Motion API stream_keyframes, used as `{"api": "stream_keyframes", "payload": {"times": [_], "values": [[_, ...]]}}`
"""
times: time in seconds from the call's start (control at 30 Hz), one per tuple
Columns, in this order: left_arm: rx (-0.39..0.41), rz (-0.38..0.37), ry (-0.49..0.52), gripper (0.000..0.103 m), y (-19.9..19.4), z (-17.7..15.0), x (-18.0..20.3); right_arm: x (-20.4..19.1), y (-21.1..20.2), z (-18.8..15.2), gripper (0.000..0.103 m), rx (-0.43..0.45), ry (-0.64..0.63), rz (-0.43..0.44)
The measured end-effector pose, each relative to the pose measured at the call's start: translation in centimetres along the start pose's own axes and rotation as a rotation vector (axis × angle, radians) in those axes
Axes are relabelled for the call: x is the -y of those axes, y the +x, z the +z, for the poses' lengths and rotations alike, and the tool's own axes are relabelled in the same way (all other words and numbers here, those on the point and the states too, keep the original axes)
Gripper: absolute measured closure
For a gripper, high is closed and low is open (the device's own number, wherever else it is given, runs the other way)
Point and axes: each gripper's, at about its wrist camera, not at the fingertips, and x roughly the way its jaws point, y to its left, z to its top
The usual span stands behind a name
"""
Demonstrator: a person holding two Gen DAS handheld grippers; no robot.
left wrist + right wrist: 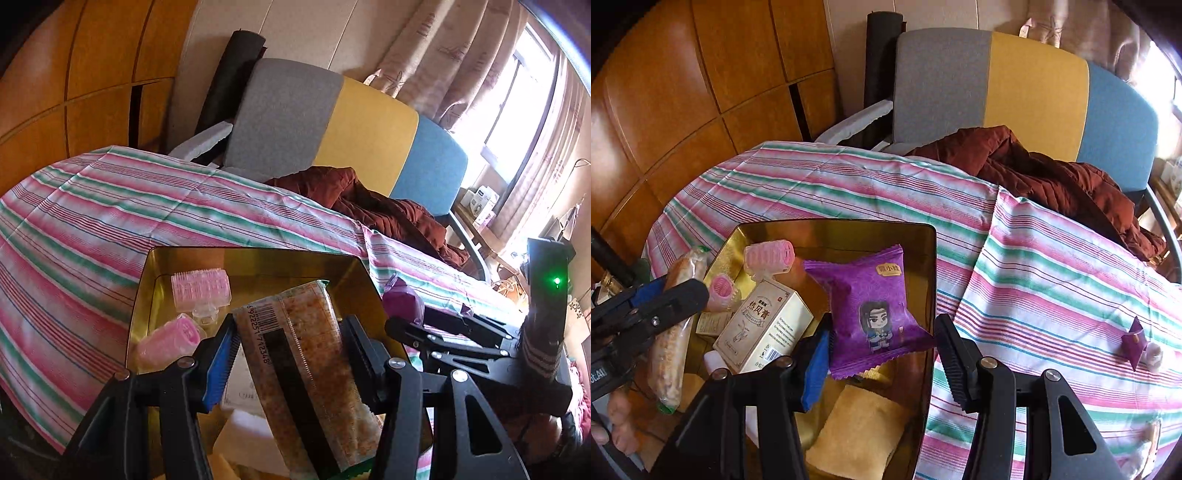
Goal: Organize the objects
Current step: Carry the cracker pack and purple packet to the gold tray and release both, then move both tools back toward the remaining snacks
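Note:
A gold tin (931, 266) stands on the striped tablecloth (1052, 280). My right gripper (882, 332) is shut on a purple snack packet (875, 295) with a cartoon figure, held over the tin. My left gripper (290, 332) is shut on a long clear packet of brown snack bar (306, 362), tilted above the tin (147, 280). In the left wrist view the right gripper (402, 321) shows at the right with the purple packet (402, 301) at its tips. In the right wrist view the left gripper (683, 291) holds the long packet (670, 350) at the tin's left edge.
Inside the tin lie pink hair rollers (770, 256), a cream box (764, 325) and a yellow cloth (860, 435). A small purple packet (1134, 341) lies on the cloth at the right. A brown jacket (1052, 173) spills from a grey, yellow and blue chair (1034, 81) behind.

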Motion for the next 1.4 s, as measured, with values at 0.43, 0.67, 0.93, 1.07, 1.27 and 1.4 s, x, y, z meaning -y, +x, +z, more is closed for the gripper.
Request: {"api": "stream_keyframes", "payload": {"times": [0.43,0.67,0.93,1.07,1.27,1.4], "values": [[-0.011,0.052,-0.018,0.044,2.7,2.0,-0.1,0.7,1.8,0.6,0.033,-0.006,0.026,-0.029],[0.008,0.119,0.027,0.044,0.5,-1.0,0.3,0.7,0.5,-1.2,0.023,0.008,0.046,-0.049],[0.061,0.178,0.079,0.044,-2.4,-3.2,1.5,-1.2,-2.0,-2.9,0.015,0.069,0.0,-0.082],[0.078,0.196,0.11,0.044,-3.5,-4.2,2.2,-1.8,-3.3,-3.7,0.011,0.1,-0.014,-0.104],[0.069,0.195,0.118,0.044,-4.1,-5.4,2.6,-3.3,-4.7,-4.8,0.008,0.143,-0.089,-0.255],[0.057,0.203,0.109,0.044,-4.2,-6.0,2.3,-3.8,-5.3,-5.2,0.007,0.152,-0.108,-0.297]]}}
